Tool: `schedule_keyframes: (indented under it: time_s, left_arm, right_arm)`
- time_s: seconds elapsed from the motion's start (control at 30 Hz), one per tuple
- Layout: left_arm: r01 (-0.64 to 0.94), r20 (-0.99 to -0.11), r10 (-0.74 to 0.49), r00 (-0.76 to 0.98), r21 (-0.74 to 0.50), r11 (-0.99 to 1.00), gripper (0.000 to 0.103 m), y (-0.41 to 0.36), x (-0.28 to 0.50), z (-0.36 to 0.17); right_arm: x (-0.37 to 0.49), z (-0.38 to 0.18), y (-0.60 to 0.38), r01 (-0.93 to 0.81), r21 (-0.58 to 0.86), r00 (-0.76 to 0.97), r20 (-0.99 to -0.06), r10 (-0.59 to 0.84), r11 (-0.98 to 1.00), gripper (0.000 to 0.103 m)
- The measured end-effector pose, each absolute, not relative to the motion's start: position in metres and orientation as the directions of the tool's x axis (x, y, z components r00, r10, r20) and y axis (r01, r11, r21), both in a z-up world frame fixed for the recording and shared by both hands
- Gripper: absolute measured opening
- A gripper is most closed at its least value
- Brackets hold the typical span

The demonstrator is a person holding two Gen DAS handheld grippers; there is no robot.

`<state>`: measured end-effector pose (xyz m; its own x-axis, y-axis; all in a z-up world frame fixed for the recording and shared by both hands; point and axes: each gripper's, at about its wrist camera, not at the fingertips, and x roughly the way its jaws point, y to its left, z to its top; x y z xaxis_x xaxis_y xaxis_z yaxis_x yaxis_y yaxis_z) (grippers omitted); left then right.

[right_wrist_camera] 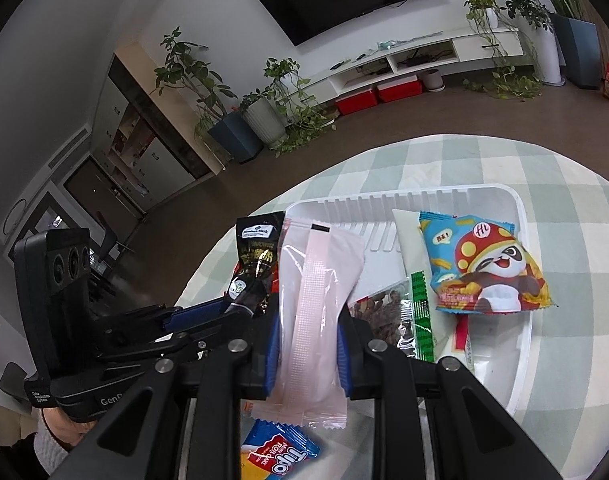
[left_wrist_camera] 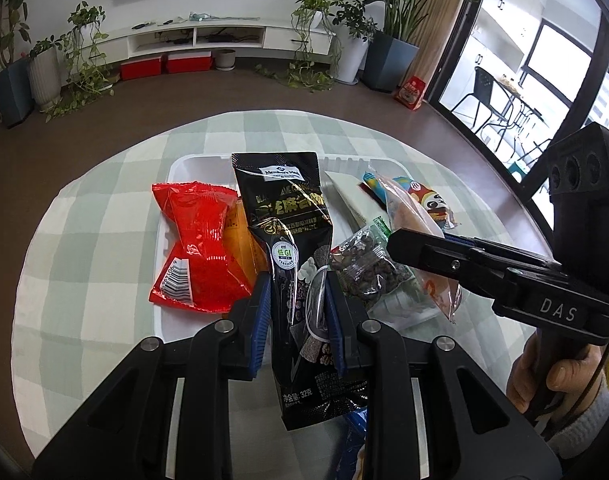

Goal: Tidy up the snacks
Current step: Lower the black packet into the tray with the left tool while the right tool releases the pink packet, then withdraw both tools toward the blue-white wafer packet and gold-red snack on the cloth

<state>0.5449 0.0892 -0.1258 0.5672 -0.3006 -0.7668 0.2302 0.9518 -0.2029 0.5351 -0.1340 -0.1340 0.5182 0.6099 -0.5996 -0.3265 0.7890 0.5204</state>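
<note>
My left claw (left_wrist_camera: 298,308) is clamped on the black packet (left_wrist_camera: 288,240), my right claw (right_wrist_camera: 308,344) on the pink packet (right_wrist_camera: 318,304); both packets point lengthwise toward the white tray (right_wrist_camera: 520,344) just ahead.

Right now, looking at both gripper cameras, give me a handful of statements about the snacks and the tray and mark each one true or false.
1. The left gripper is shut on the black sesame packet. True.
2. The right gripper holds the panda snack bag. False: its jaws are shut on the pale pink packet; the panda bag lies in the white tray.
3. The red packet lies at the tray's left side in the left wrist view. True.
4. The tray sits on a bare wooden table. False: it rests on a green and white checked tablecloth.
5. The tray is empty. False: several snacks lie in it, including a clear bag of dark dried pieces.
</note>
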Motion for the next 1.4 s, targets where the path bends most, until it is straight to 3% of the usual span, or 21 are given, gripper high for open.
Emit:
schedule_keyframes:
  time_s: [0.73,0.9,1.4]
  left_arm:
    - [0.225,-0.782,-0.243,0.574,-0.135,0.965,0.025,0.071,0.580,-0.149]
    - [0.215,-0.778,-0.228,0.586,-0.122,0.969,0.027,0.073,0.581,-0.151]
    - [0.212,-0.744,-0.196,0.638,-0.075,0.974,0.028,0.076,0.543,-0.125]
  right_arm:
    - [0.557,-0.157,-0.132,-0.301,0.497,0.522,-0.628,0.577,0.814,0.030]
    - [0.556,-0.156,-0.135,-0.298,0.483,0.539,-0.627,0.563,0.823,0.049]
    - [0.524,-0.125,-0.131,-0.342,0.431,0.578,-0.604,0.548,0.835,0.053]
